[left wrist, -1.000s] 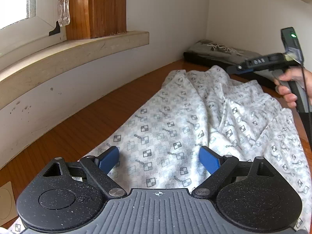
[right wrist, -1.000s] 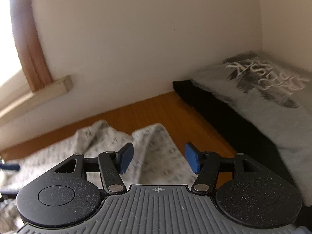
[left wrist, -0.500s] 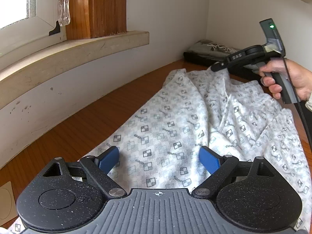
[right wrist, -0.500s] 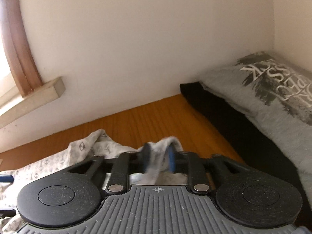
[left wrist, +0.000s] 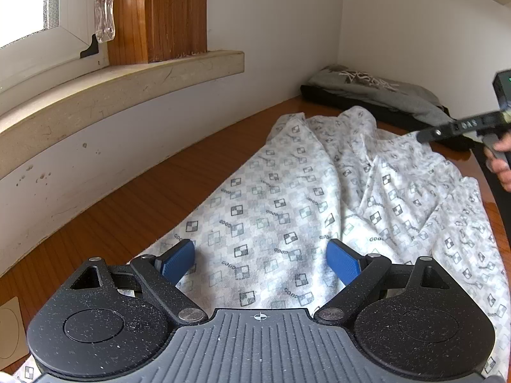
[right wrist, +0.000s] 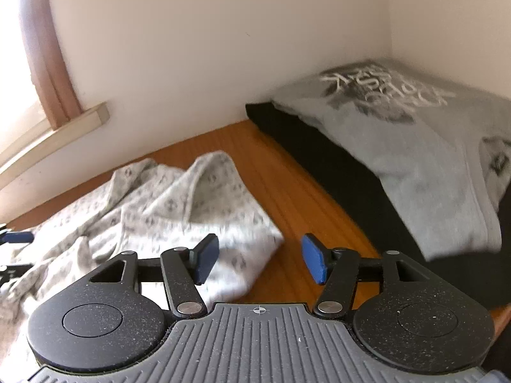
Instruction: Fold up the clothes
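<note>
Both tongs gape: left gripper straddles the patterned garment; opening right gripper hovers at its corner.

Our left gripper: speckled black plastic, two round discs, triangular cutouts in the linkage arms, silver pivot screws, ribbed grey centre plate with a small crosshair mark, blue textured pads. Our right gripper is the same build. From the left camera it shows white lettering on a black bar, a green LED and a black handle.
</note>
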`<state>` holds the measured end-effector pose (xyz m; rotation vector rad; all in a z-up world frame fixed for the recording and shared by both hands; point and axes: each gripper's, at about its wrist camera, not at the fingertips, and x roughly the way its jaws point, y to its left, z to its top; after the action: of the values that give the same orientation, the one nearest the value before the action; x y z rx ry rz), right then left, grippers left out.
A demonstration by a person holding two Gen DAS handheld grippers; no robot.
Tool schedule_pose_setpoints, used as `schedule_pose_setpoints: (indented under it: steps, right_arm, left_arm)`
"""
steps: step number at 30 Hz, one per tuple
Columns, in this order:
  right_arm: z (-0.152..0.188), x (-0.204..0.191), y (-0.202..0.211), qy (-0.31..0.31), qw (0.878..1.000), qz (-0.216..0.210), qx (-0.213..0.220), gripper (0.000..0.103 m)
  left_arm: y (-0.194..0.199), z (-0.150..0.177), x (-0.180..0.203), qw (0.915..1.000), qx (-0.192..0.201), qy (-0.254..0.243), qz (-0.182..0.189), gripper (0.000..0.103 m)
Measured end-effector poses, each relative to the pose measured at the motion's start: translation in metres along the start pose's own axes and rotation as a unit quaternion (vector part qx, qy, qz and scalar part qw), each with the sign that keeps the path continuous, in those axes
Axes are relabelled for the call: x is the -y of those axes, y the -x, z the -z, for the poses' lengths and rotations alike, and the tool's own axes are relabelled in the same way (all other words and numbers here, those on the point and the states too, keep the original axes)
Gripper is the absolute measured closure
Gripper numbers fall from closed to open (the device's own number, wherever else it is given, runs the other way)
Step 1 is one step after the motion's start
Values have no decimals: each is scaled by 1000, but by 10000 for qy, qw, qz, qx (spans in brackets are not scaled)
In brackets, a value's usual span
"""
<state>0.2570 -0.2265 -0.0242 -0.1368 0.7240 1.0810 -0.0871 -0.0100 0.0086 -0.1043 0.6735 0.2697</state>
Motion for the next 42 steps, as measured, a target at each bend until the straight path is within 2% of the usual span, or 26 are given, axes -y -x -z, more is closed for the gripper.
schedule_pose_setpoints:
  steps: [6,11,15,18,19,20,21,23,24,25,26,27,32,38,42]
  right_arm:
    - [9,1,0,-225,9989,-395,100,42]
    - [10,-3,-2,-136,9986,-473,191,42]
    - [14,-1,-1,7,9980,-556,301,42]
    - [17,0,-1,90,9973,-603,398,42]
    - [17,-2,-1,183,9973,-577,413,42]
    - [18,-4,-2,299,9973,-533,416,42]
    - [18,-7,-3,426,9973,-440,409,42]
    - [16,-16,-7,730,9966,-95,356,42]
    - [16,-22,-9,887,9955,62,322,40]
    - [16,-24,-11,976,9947,117,298,40]
    - [15,-25,-12,999,9945,136,282,39]
    - [15,-24,-12,985,9947,126,279,39]
    - [16,-20,-11,961,9949,-10,314,38]
    - [16,-17,-9,863,9954,-223,347,38]
    - [16,-13,-8,707,9962,-376,348,38]
  left_arm:
    - [-1,0,0,10000,-1,5,-9,12]
    - [-2,-2,0,9999,-68,62,-140,5]
    - [-4,-16,2,9998,-7,26,-217,6]
    - [-12,-37,7,9992,178,-102,-331,16]
    - [-17,-45,8,9990,209,-151,-368,29]
    - [-24,-54,10,9989,225,-196,-359,36]
    - [-31,-62,11,9988,240,-241,-343,37]
    - [-46,-79,14,9986,271,-330,-313,56]
    - [-56,-86,16,9986,234,-374,-302,60]
    - [-66,-93,18,9985,191,-419,-292,64]
    - [-76,-100,19,9984,148,-463,-281,74]
    - [-86,-105,21,9984,111,-485,-258,77]
    - [-130,-116,26,9984,-105,-549,-76,81]
    - [-137,-111,33,9967,-35,-788,-169,83]
    - [-139,-126,41,9970,-99,-753,-167,83]
